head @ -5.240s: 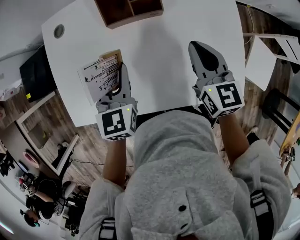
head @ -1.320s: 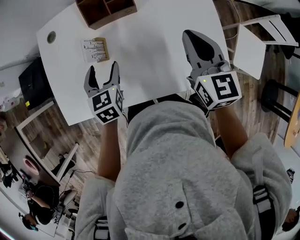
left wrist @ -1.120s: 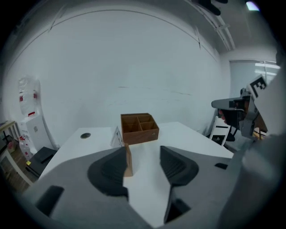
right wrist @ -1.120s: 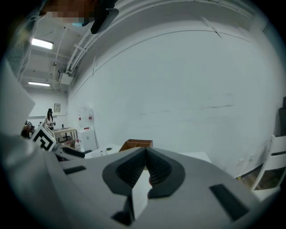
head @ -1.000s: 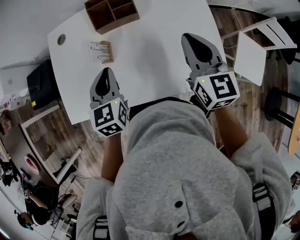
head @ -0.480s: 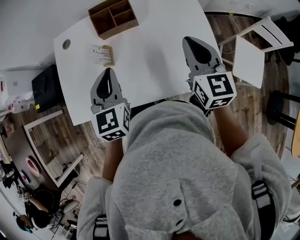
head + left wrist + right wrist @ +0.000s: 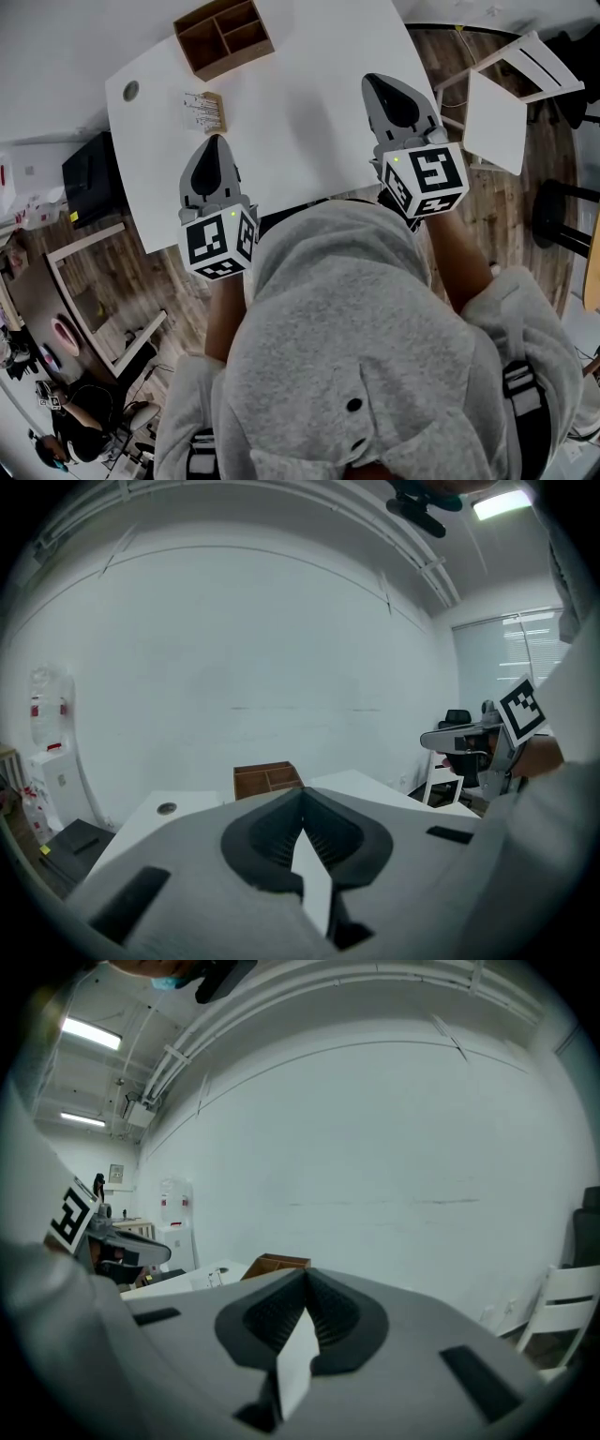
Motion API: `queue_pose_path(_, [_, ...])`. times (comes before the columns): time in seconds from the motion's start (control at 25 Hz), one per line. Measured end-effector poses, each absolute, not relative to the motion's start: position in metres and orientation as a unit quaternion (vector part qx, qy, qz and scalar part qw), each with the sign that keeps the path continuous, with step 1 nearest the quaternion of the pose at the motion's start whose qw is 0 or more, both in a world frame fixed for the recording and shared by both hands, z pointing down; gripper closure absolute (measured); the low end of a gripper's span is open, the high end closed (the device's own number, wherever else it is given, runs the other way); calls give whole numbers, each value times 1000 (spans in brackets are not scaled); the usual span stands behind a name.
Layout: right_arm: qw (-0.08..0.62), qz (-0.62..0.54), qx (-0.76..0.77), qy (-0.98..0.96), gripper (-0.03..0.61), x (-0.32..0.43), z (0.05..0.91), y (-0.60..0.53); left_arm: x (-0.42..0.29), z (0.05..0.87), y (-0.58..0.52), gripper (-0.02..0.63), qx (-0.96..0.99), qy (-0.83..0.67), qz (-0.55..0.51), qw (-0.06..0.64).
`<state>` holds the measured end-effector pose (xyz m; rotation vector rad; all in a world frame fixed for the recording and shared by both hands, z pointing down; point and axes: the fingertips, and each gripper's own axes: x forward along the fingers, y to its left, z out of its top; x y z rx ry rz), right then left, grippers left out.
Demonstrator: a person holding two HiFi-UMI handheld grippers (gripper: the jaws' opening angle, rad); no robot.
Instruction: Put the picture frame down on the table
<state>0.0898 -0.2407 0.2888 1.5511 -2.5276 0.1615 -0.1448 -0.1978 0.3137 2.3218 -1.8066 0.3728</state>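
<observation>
The lower half of the head view is filled by the person's grey hoodie. The near table edge and most of both forearms are covered by it.

The frame is seen lying flat on the table at the upper left of the head view. It is near the box but not touching it, and well apart from both grippers. Its print is too small to be read. In the left gripper view the frame is hidden behind the gripper's own body, and only the box and a round hole in the tabletop are shown beyond it. In the right gripper view a small pale shape left of the box may be the frame, but this cannot be settled.

A white chair is partly cut off at the right edge of the head view.

The left gripper is held at the near left of the table, tips pointed up the frame toward the frame, marker cube toward the person. Its jaws are seen clenched together with nothing between them.

The right gripper is held at the near right of the table, tips angled to the upper left. Its jaws are likewise pressed together and empty.

Whether either gripper is touching the tabletop cannot be told. Both gripper views are aimed level across the table at a white wall.
</observation>
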Motion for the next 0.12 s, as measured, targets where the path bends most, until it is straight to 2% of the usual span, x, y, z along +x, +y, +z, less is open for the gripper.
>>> queue_pose_path(0.12, [94,61,518,-848,552,46,304,-270,-189,334,-226,594,778,-604,133,108])
